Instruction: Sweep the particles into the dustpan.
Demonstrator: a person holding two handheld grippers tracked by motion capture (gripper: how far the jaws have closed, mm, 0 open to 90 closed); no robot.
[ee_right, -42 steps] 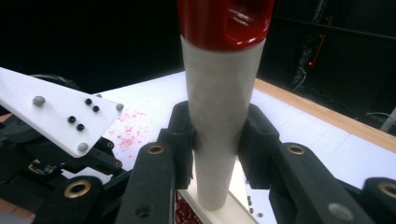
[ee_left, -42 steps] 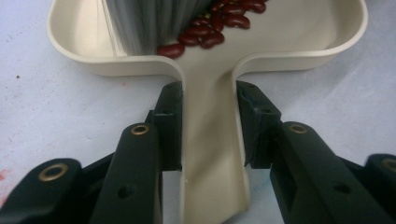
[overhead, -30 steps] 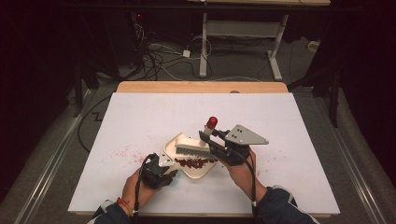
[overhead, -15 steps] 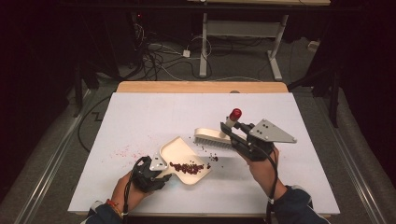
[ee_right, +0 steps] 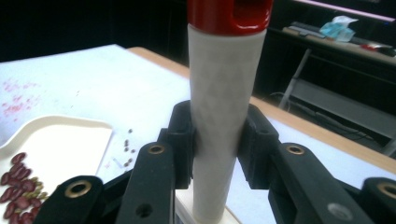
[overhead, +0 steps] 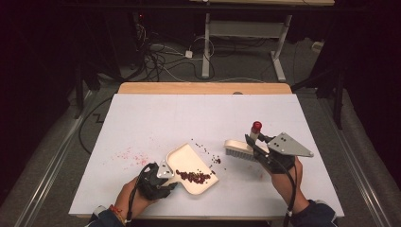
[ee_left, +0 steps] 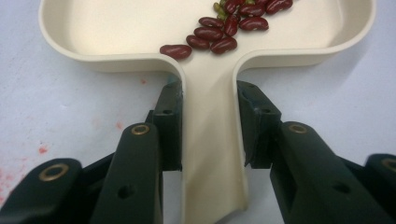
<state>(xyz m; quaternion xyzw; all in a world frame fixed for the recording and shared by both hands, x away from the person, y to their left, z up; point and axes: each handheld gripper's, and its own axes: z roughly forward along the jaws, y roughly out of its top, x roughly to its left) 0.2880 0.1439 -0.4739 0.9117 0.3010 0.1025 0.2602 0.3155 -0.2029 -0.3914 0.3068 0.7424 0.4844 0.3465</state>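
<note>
Dark floor strewn with cables and the legs of another desk lie beyond a white-topped table (overhead: 142, 118) with a wooden far edge, where a sweeping job appears to be under way. Near the table's front edge, left of centre, sits a cream plastic dustpan (overhead: 189, 163) with a short flat handle, and the left gripper (ee_left: 208, 121) has its black jaws pressed against either side of that handle, pinching it firmly. A pile of dark red kidney beans (overhead: 193, 177) lies inside the pan, with a few small greenish bits among them. To the right, the right gripper (ee_right: 217, 135) clamps the pale cylindrical handle of a cream hand brush with a red cap (overhead: 243, 146), whose bristle head rests on or just above the table, apart from the pan's open lip. A few loose dark beans (overhead: 215, 160) lie scattered on the white surface between the brush and the pan, and faint reddish crumbs (overhead: 130, 155) speckle the table to the left of the pan. Judging by this layout, the step in hand is a fresh sweeping stroke: most beans are collected, and the stragglers remain. The next move calls for drawing the bristles leftward through those strays toward the pan's lip while the left gripper holds the pan flat and steady.
</note>
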